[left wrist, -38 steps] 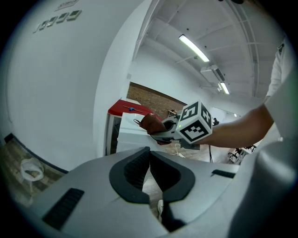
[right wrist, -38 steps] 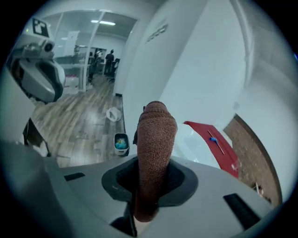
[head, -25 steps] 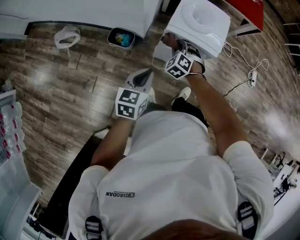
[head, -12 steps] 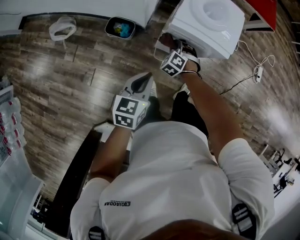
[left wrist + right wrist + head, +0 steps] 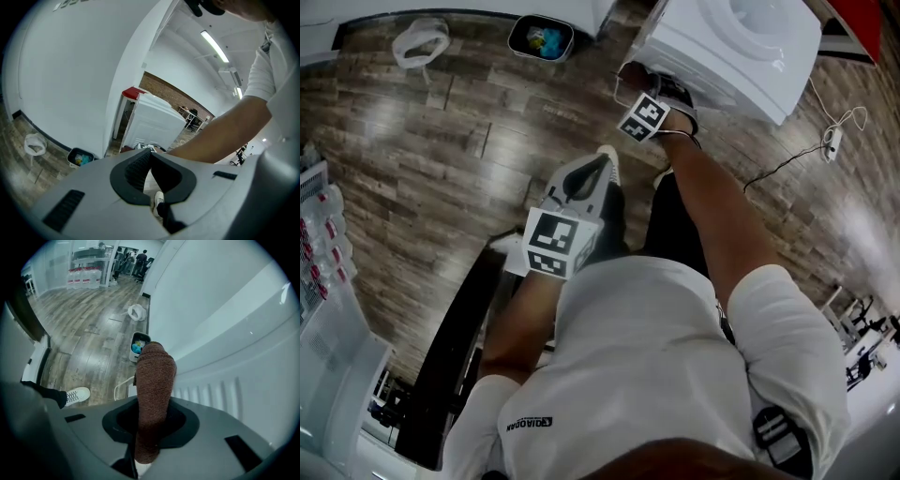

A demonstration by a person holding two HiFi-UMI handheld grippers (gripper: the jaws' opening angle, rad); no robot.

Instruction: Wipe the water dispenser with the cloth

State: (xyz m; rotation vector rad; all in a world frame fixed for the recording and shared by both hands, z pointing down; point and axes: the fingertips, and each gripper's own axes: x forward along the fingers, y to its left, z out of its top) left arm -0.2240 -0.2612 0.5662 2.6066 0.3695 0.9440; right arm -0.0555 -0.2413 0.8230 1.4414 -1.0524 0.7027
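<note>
The person's right arm [image 5: 712, 211] stretches forward, nearly straight, bare below a short white sleeve [image 5: 787, 319]. The grey two-jaw right gripper [image 5: 631, 84], with its black-and-white marker cube [image 5: 642, 115], points away from the body. Its jaws are pressed together on a brown knitted cloth [image 5: 154, 376], which stands up out of them. The left arm [image 5: 517, 314] is bent and held close to the chest. The grey left gripper [image 5: 602, 165] points forward and down, its jaws closed tip to tip with nothing between them.
</note>
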